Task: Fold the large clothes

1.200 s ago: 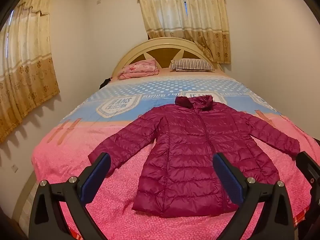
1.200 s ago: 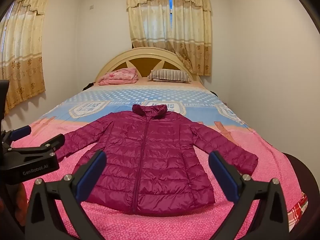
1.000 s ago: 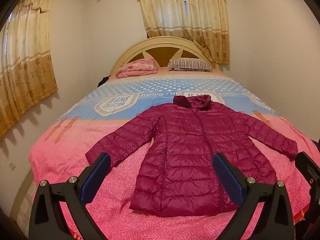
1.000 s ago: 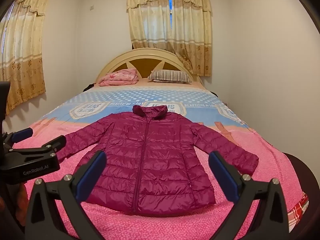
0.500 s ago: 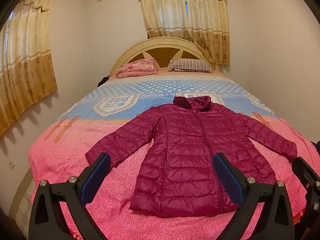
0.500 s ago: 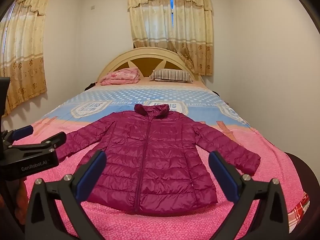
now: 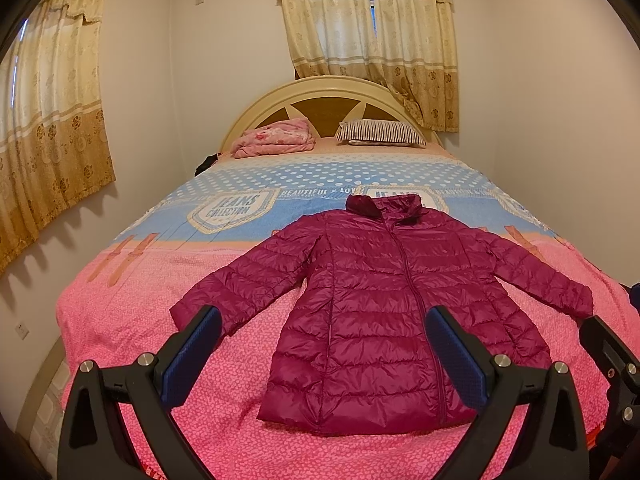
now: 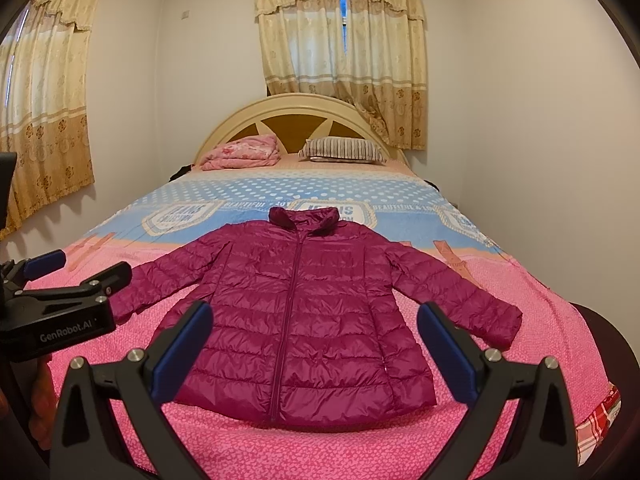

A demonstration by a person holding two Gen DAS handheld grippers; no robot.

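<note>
Both tongs (image 7: 322, 344) (image 8: 314, 340) agape above pink bed (image 7: 132, 320)

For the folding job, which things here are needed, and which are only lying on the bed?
Needed:
- puffer jacket, spread flat, zipped
- left gripper, open
- right gripper, open
- bed cover as work surface

Only lying there:
- pink folded blanket
- striped pillow
- curtains

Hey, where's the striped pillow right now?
The striped pillow lies at the head of the bed against the headboard, just right of the folded pink blanket in both wrist views, far beyond the purple puffer jacket.
</note>
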